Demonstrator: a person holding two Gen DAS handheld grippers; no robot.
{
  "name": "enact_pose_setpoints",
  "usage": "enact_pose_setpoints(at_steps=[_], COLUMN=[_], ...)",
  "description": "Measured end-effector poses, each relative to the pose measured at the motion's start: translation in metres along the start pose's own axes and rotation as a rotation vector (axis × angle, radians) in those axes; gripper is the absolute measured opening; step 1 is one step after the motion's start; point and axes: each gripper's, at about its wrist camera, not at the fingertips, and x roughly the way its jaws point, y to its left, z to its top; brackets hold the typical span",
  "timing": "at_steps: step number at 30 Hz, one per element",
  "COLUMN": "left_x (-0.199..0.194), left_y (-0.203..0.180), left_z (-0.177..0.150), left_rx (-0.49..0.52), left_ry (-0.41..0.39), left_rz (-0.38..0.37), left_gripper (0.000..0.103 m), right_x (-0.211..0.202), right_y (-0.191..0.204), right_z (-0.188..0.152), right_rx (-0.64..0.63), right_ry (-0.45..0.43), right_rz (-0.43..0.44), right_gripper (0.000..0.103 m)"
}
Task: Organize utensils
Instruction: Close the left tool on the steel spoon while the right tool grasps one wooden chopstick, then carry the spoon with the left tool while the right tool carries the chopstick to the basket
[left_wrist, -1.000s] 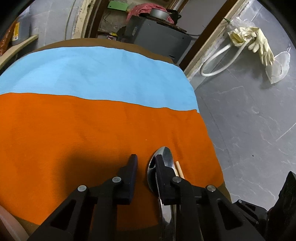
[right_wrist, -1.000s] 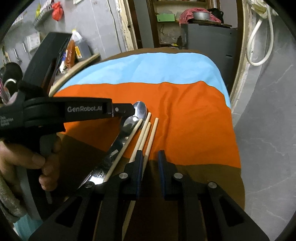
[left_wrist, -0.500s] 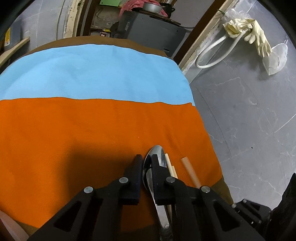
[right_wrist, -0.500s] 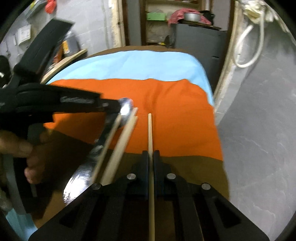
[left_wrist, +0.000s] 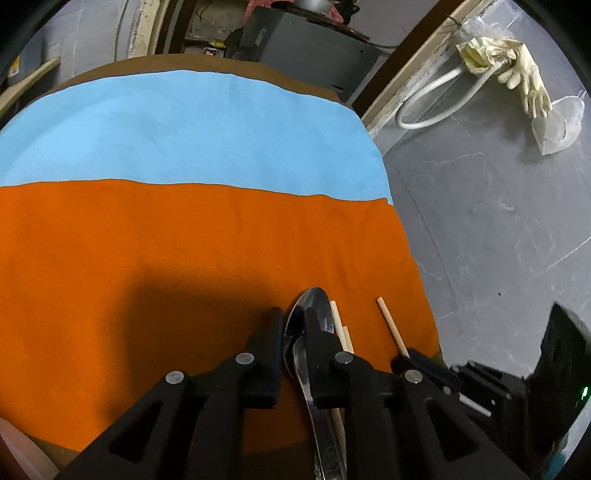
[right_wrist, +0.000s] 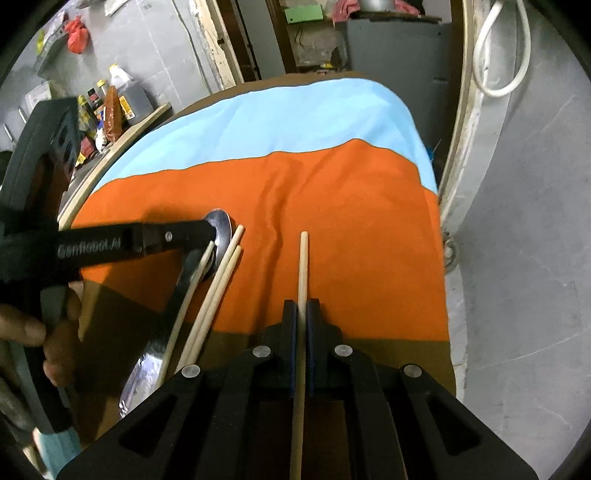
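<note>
One chopstick (right_wrist: 303, 269) (wooden) clamped in right gripper (right_wrist: 302, 312) jaws.

Grey marbled floor (left_wrist: 498, 229); grey metal cabinet (left_wrist: 306, 48) beyond table; white hose (left_wrist: 436, 107) coiled by doorframe; bottle-laden shelf (right_wrist: 110, 110) at left wall.

A round table draped in a brown cloth (right_wrist: 410, 354) carries an orange felt sheet (left_wrist: 147, 258) and, adjoining it toward 12 o'clock, a light-blue felt sheet (left_wrist: 192, 129). On the orange sheet, at about 5 o'clock in the left wrist view, lie two stacked shiny metal spoons (left_wrist: 314, 314) and, just beside them toward 3 o'clock, two pale wooden chopsticks (right_wrist: 218, 291) side by side.
</note>
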Motion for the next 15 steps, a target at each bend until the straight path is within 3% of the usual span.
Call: enact_pose_setpoints(at_steps=[5, 9, 11, 15], left_x=[0.002, -0.004, -0.014, -0.039], left_y=[-0.001, -0.011, -0.016, -0.025], left_z=[0.003, 0.0, -0.003, -0.014], left_rx=[0.004, 0.013, 0.024, 0.05], left_ry=[0.026, 0.006, -0.032, -0.114], left_rz=[0.005, 0.033, 0.039, 0.075], left_gripper=[0.012, 0.006, 0.004, 0.004], right_x=[0.008, 0.005, 0.001, -0.03], right_y=[0.0, 0.0, -0.006, -0.019], right_z=[0.01, 0.011, 0.007, -0.003], right_rx=[0.045, 0.083, 0.124, 0.228], right_ry=[0.05, 0.05, 0.016, -0.14], right_rz=[0.02, 0.027, 0.055, 0.145], right_gripper=[0.005, 0.004, 0.004, 0.004])
